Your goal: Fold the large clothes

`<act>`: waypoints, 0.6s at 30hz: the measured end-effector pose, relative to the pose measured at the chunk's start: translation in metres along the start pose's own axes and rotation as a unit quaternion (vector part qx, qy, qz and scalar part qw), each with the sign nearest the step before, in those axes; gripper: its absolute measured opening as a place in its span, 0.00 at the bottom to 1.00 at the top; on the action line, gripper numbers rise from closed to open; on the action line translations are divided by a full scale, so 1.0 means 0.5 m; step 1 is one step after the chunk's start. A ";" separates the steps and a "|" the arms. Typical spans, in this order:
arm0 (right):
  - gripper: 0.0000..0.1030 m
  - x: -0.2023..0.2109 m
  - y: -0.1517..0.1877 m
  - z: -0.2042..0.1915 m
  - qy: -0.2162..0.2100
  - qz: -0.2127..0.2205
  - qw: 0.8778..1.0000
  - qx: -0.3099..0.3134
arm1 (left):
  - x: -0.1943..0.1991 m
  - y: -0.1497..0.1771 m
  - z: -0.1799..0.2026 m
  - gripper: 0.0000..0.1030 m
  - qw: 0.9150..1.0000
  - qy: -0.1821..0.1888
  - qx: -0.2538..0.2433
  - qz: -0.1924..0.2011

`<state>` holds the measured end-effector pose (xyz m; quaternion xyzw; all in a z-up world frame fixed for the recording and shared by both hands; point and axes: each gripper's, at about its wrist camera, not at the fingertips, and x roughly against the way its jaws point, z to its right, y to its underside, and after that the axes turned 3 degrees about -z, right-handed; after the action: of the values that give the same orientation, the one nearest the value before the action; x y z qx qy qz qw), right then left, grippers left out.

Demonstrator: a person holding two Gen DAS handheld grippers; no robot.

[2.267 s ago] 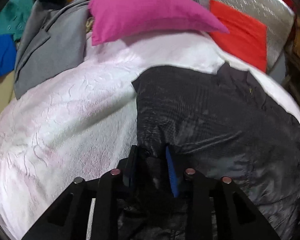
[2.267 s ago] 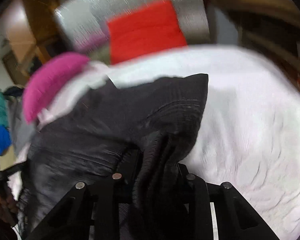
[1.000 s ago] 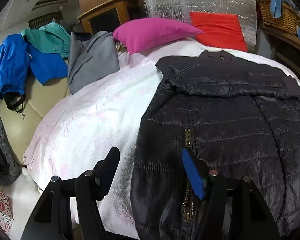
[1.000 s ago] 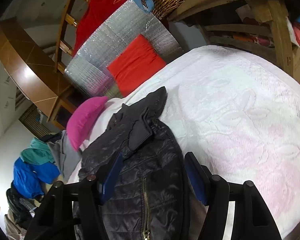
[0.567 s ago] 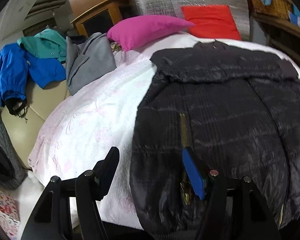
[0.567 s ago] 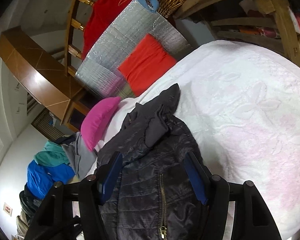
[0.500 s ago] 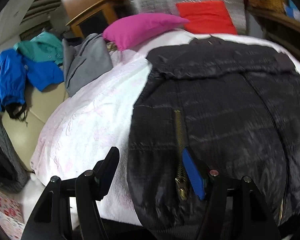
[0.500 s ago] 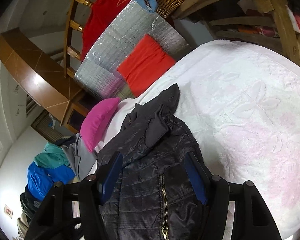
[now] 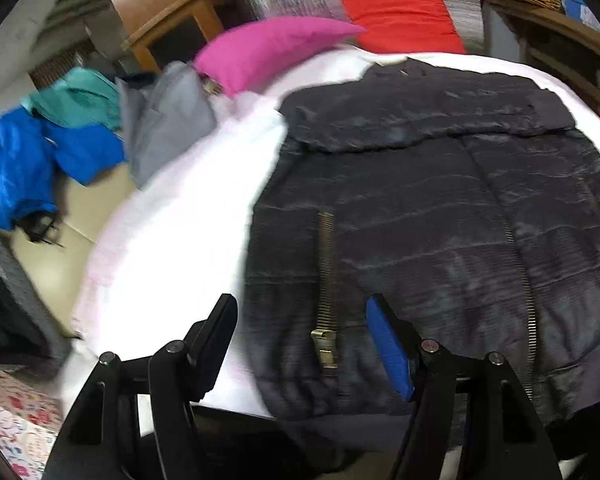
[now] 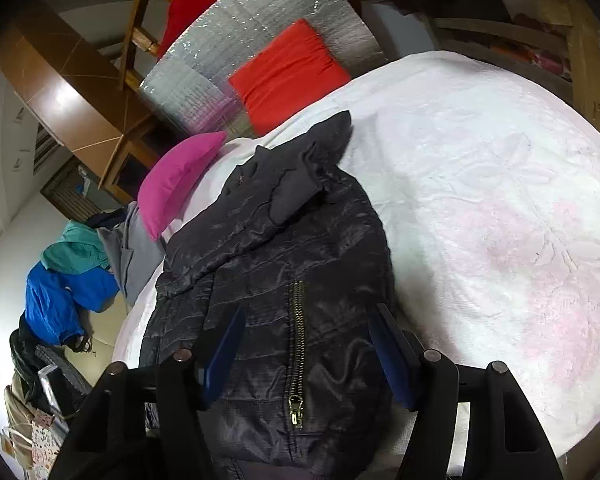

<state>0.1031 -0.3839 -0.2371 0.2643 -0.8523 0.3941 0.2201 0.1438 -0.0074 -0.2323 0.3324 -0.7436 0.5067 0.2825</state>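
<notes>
Left tongs (image 9: pixel 300 322): jaws apart, nothing gripped. They hang over the near hem of the black jacket (image 9: pixel 420 208), with a brass pocket zip (image 9: pixel 325 280) showing between the fingers. No contact with the cloth visible.

Right tongs (image 10: pixel 306 328): jaws apart, nothing gripped. They sit above the jacket's near end, a second brass zip (image 10: pixel 297 352) between the fingers, its pull lying toward the camera.

Jacket lies flat on the bed (image 10: pixel 500 220), on a white cover with a faint pink flower pattern. Hem at the near edge of the bed, collar at the far end. Both sleeves are laid across the chest; a dark cuff (image 10: pixel 296 190) rests on top.

Beyond the collar: a pink pillow (image 9: pixel 268 50) and a red cushion (image 9: pixel 400 16) against a silver foil panel (image 10: pixel 252 44).

To the left, off the bed: a grey garment (image 9: pixel 164 116), a teal one (image 9: pixel 80 100) and a blue one (image 9: pixel 24 164), heaped on what may be a beige seat; the left view is blurred there.
</notes>
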 end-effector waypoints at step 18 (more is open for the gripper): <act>0.65 -0.085 0.001 -0.114 -0.007 -0.013 0.999 0.036 | -0.045 0.021 -0.141 0.78 0.995 0.009 0.097 -0.011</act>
<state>0.1449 -0.3268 -0.2284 0.2858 -0.8357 0.4196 0.2093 0.1555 0.0661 -0.2321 0.3618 -0.6848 0.5759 0.2617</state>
